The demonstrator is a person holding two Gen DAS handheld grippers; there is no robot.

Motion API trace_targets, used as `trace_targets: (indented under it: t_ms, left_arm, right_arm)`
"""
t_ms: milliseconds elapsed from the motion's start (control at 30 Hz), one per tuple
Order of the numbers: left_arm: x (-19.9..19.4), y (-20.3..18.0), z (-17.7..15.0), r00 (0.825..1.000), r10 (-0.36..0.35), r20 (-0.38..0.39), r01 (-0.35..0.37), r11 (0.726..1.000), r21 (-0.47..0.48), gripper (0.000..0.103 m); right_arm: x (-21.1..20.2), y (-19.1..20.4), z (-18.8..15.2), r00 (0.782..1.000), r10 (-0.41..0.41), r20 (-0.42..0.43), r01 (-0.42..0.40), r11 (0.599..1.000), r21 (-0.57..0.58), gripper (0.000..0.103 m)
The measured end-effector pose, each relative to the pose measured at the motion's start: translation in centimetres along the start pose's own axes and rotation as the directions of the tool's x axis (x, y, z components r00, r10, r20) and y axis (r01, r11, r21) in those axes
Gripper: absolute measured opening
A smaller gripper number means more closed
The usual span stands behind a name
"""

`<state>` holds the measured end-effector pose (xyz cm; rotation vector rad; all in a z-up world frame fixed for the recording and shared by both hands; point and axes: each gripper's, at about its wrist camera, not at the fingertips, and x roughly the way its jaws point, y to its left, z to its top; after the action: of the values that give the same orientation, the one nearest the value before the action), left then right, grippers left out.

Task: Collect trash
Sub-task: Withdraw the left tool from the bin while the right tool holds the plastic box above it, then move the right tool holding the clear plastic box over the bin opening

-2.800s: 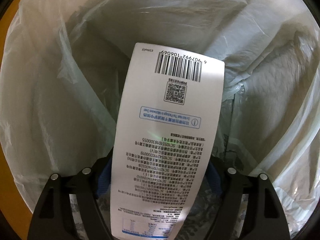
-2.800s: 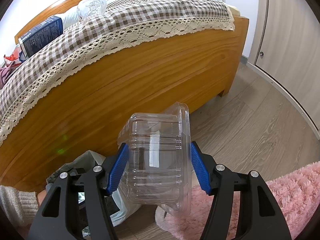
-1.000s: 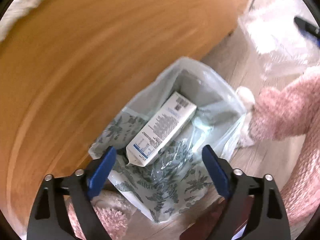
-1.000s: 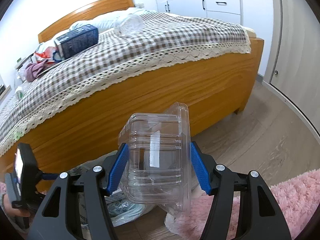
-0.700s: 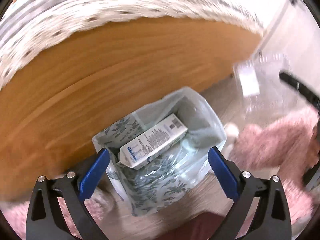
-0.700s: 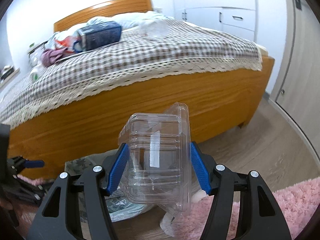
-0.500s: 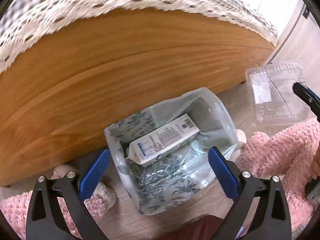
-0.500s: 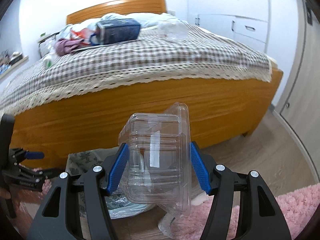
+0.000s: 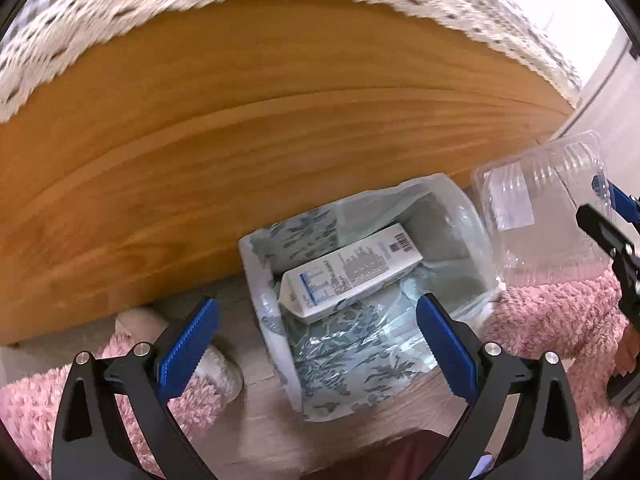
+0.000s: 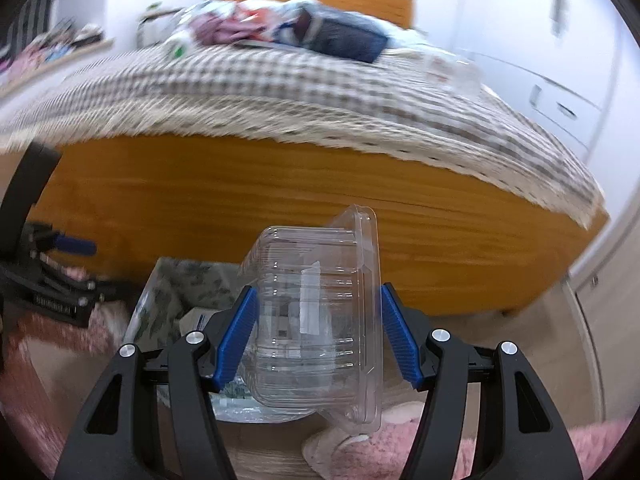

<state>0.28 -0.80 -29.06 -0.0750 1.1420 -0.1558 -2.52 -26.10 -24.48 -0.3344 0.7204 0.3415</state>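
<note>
A small bin with a pale liner bag [image 9: 360, 272] stands on the floor against the wooden bed side. A white carton [image 9: 348, 272] lies slanted inside it. My left gripper [image 9: 316, 344] is open and empty above the bin's near side. My right gripper [image 10: 316, 328] is shut on a clear plastic clamshell box [image 10: 316, 312], held just right of the bin; the box also shows in the left wrist view [image 9: 540, 216]. The bin [image 10: 176, 292] sits low left of the box in the right wrist view.
The orange wooden bed frame [image 9: 240, 120] rises right behind the bin. A pink shaggy rug [image 9: 552, 320] lies to the right and left of it. A dark blue carton [image 10: 344, 40], a clear bottle [image 10: 452, 68] and clothes lie on the checked bedspread. White cupboards [image 10: 560, 92] stand at far right.
My left gripper let go of the white carton into the bin, then pulled up and back. My right gripper has swung left toward the bin with the clear box.
</note>
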Motion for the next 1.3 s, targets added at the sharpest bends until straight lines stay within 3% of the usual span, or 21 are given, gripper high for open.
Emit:
trace_targets:
  t_ms: [100,233,500,667,800,900,1000,1033,1300]
  left_arm:
    - [0.2,0.9,0.1,1.0,0.002,-0.013,-0.002,0.999,-0.037,0.096]
    - [0.6,1.9,0.1,1.0,0.005,-0.03,-0.007,0.997,-0.071,0.096]
    - [2.4,3.3,0.1,0.996,0.028,-0.082,-0.036,0.995,-0.097,0.096]
    - [3.7,3.5,0.2,0.992,0.021,-0.126,-0.034,0.994,-0.104,0.095]
    - [4.7,3.5,0.3,0.987,0.016,-0.158,-0.032,0.994,-0.102,0.096]
    - [5.3,3.6,0.2,0.982,0.011,-0.189,-0.031,0.994,-0.104,0.095]
    - [5.9,3.6,0.2,0.977,0.0,-0.211,-0.025,0.993,-0.114,0.095]
    - [6.0,3.6,0.3,0.977,-0.007,-0.215,-0.019,0.993,-0.12,0.095]
    - [7.4,2.8,0.6,0.965,-0.025,-0.263,-0.003,0.994,-0.107,0.095]
  right_arm:
    - [1.4,1.9,0.3,0.999,0.031,-0.029,-0.034,0.991,-0.126,0.061]
    - [3.1,4.5,-0.2,0.995,0.068,-0.069,-0.086,0.946,-0.312,0.061]
    - [6.9,7.0,-2.2,0.976,0.136,-0.169,-0.203,0.846,-0.492,0.061]
    - [9.4,7.6,-3.1,0.96,0.157,-0.233,-0.268,0.755,-0.599,0.061]
    - [11.0,7.7,-3.6,0.942,0.175,-0.287,-0.324,0.706,-0.63,0.061]
    - [11.8,8.1,-4.5,0.929,0.185,-0.319,-0.362,0.625,-0.691,0.061]
    - [13.0,8.6,-6.4,0.92,0.176,-0.35,-0.39,0.501,-0.773,0.061]
    - [13.3,8.6,-6.8,0.915,0.182,-0.359,-0.401,0.482,-0.779,0.061]
    - [15.5,9.1,-7.6,0.862,0.252,-0.441,-0.507,0.392,-0.768,0.061]
